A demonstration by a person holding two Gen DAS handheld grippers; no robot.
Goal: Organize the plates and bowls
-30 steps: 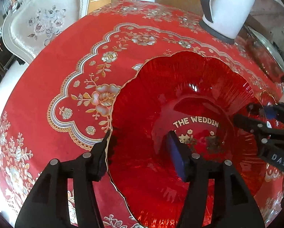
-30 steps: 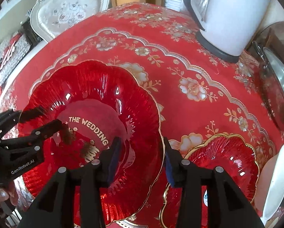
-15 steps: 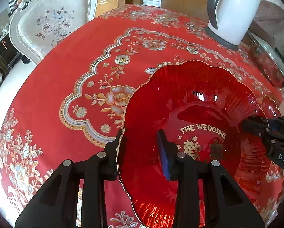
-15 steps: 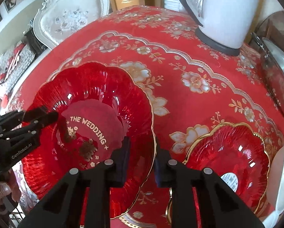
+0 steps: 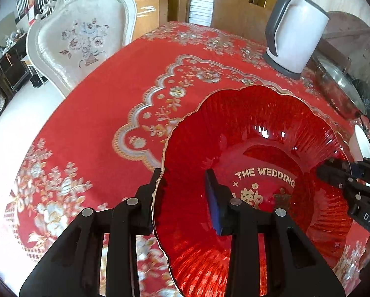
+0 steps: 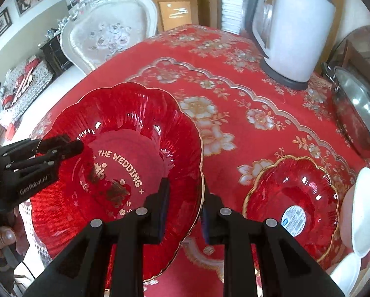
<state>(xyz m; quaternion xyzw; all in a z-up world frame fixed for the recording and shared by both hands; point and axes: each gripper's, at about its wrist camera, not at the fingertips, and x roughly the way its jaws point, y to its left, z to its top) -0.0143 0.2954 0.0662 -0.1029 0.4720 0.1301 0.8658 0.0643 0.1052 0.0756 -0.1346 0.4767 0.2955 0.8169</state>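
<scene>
A red floral tablecloth [image 5: 105,113] fills the view. The large red plate [image 5: 259,143], left of the kettle [image 5: 296,32], sits tilted, its opposite rims clamped by the left gripper [image 5: 182,188] and right gripper [image 6: 185,198]. Both have closed since a second ago. The small red plate [image 6: 291,198] is partly hidden.

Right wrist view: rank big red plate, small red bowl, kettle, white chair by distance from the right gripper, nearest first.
1. big red plate: its rim sits between the right gripper fingers.
2. small red bowl: on the table, right.
3. kettle: far right.
4. white chair: beyond the table, far left.
</scene>
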